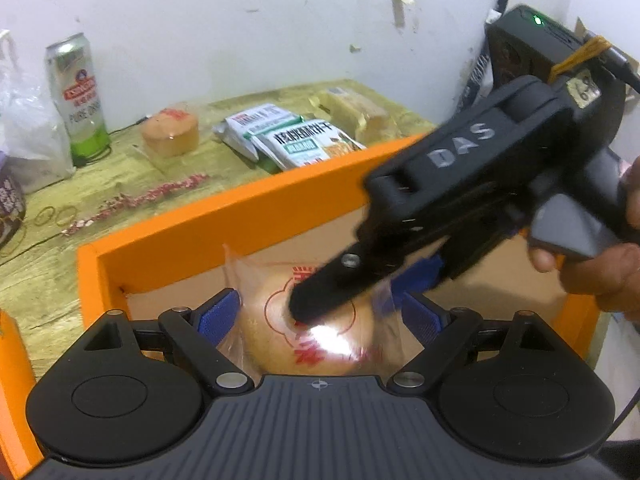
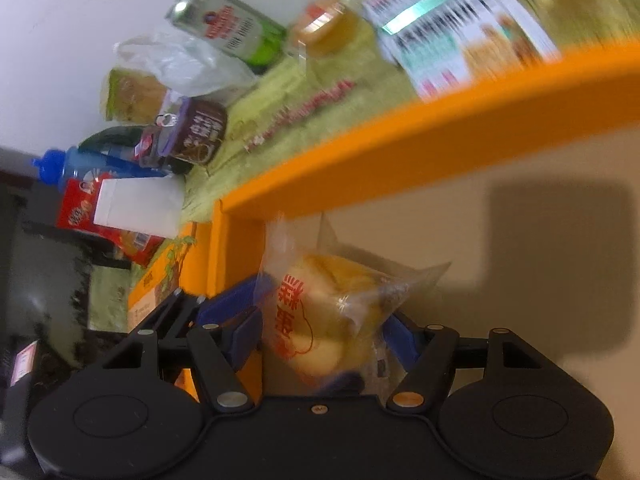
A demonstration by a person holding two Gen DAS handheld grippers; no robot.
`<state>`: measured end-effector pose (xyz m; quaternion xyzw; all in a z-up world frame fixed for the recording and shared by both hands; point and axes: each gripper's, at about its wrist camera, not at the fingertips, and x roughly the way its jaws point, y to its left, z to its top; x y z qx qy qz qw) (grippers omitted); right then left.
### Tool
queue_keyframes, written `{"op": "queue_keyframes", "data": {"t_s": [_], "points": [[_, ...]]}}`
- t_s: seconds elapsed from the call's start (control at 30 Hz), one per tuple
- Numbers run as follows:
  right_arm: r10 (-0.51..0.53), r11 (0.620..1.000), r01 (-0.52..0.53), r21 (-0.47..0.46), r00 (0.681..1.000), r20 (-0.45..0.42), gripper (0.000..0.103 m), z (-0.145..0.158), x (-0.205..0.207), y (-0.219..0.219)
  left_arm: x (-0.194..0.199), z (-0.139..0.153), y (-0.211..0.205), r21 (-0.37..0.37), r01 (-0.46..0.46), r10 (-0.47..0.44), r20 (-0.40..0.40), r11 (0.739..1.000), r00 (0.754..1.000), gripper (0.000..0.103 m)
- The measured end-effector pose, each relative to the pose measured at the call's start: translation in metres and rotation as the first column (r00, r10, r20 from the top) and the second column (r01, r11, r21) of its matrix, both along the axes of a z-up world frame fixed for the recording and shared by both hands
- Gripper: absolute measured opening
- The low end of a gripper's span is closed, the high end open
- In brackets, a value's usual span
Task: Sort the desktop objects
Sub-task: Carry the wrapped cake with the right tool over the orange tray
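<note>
Bread in its clear bag hangs low inside the orange box, pinched by the right gripper; the left gripper brackets it, pads apart (ideally staying clear).

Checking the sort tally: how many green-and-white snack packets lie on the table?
2: the rear packet and the front packet overlap on the table beyond the orange box; others could hide beneath.
</note>
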<state>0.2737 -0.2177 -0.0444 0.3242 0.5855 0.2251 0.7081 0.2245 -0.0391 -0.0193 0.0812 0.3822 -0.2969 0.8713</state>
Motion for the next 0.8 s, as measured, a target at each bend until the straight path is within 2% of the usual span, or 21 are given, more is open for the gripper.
{"op": "queue_keyframes", "data": {"t_s": [0.13, 0.33, 0.43, 0.53, 0.63, 0.8], "points": [[0.003, 0.999, -0.001, 0.047, 0.999, -0.038, 0.067, -0.009, -0.015, -0.015, -0.011, 0.005, 0.010, -0.035, 0.006, -0.005, 0.026, 0.999, 1.000, 0.096], [-0.014, 1.000, 0.014, 0.026, 1.000, 0.025, 0.067, 0.008, -0.030, -0.041, -0.041, 0.022, 0.026, -0.080, 0.005, 0.000, 0.061, 0.997, 0.998, 0.096], [-0.031, 0.999, 0.030, 0.012, 0.996, 0.083, 0.067, 0.022, -0.029, -0.050, -0.058, 0.023, 0.024, -0.113, 0.051, -0.047, 0.037, 0.992, 0.998, 0.097], [-0.036, 0.999, 0.035, 0.010, 0.994, 0.099, 0.067, 0.023, -0.015, -0.046, -0.061, 0.013, 0.011, -0.082, 0.084, -0.084, -0.002, 0.993, 0.996, 0.097], [-0.034, 0.999, 0.035, -0.013, 0.993, 0.116, 0.067, 0.018, 0.001, -0.034, -0.054, 0.002, 0.002, -0.036, 0.074, -0.075, -0.039, 0.997, 0.996, 0.097], [-0.018, 1.000, 0.018, -0.002, 0.997, 0.069, 0.067, 0.000, 0.011, -0.024, -0.038, -0.005, 0.005, -0.041, 0.037, -0.040, -0.093, 0.998, 0.995, 0.097]]}}
